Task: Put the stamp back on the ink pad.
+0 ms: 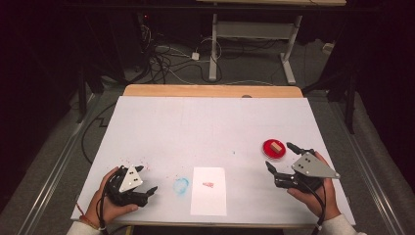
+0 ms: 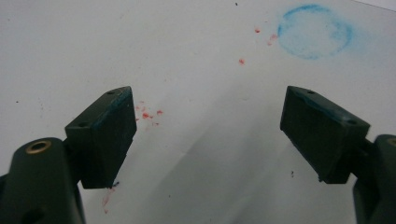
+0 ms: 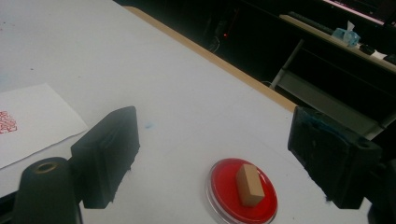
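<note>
A small wooden stamp block (image 1: 276,146) (image 3: 249,184) lies in a round red ink pad dish (image 1: 270,152) (image 3: 224,186) at the right of the white table. A white sheet of paper (image 1: 209,190) (image 3: 32,119) near the front edge carries a red stamped mark (image 1: 209,184) (image 3: 7,122). My right gripper (image 1: 280,156) (image 3: 215,154) is open just in front of the dish, with nothing between its jaws. My left gripper (image 1: 146,179) (image 2: 208,135) stands open and empty at the front left, near a blue ink ring (image 1: 181,185) (image 2: 314,31).
Red ink specks (image 2: 148,114) dot the white table cover (image 1: 205,127). Its far wooden edge (image 1: 213,90) (image 3: 210,56) borders a dark floor with cables (image 1: 166,61) and a desk frame (image 1: 252,34) behind.
</note>
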Demonstrator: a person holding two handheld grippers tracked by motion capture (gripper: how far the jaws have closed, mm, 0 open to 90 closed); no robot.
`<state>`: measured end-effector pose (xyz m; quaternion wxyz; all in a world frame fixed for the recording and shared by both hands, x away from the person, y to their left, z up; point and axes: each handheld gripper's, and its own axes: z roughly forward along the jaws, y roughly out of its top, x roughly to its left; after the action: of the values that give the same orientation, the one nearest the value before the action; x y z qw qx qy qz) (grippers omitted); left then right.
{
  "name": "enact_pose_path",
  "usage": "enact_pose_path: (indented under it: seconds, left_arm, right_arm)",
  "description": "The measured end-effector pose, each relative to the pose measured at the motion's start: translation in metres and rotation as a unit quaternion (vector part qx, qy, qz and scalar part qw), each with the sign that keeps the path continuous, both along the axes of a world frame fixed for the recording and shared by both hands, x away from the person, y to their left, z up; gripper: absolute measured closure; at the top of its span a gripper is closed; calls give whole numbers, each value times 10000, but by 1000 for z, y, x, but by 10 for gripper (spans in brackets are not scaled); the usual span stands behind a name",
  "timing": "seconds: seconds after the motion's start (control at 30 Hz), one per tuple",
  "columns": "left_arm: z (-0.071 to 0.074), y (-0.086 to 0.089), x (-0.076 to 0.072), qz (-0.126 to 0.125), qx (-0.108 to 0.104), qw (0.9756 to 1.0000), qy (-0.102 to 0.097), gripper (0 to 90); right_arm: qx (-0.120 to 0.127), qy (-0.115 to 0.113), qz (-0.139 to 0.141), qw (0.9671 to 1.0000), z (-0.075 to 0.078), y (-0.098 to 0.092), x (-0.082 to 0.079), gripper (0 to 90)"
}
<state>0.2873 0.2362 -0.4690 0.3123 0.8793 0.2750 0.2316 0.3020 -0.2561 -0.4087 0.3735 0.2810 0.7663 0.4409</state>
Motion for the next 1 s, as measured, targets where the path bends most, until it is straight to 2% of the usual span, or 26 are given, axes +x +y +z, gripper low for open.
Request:
enact_pose_path:
  seconds: [0.17,0.33,0.4,0.5,0.57,0.67,0.7,0.83,1.0]
  left_arm:
    - [1,-1,0,3,-18,10000,-34,180]
    - [2,-2,0,0,-44,10000,-64,179]
    - [2,-2,0,1,-79,9999,-84,179]
    - [5,-3,-1,22,-130,9997,-195,179]
    - [7,-3,-3,67,-254,9993,-250,180]
    - [10,-3,-4,98,-345,9987,-369,180]
    - [11,-3,-4,94,-386,9985,-379,180]
    - [11,-5,-5,59,-340,9986,-396,179]
    - [13,-5,-7,81,-365,9983,-441,179]
  right_arm:
    - [-31,-71,-91,9999,-4,-5,-5,170]
    - [19,-35,-172,9998,-9,-13,-9,170]
    - [-43,-35,-235,9997,-11,-15,-11,170]
    - [-23,50,-228,9997,-15,-20,-14,170]
    - [-27,123,-218,9997,-18,-22,-15,170]
    - [-151,87,-301,9994,-23,-25,-19,169]
    - [-118,110,-304,9994,-24,-27,-20,168]
    - [-17,190,-346,9992,-30,-31,-24,169]
    - [-97,318,-292,9990,-38,-29,-24,163]
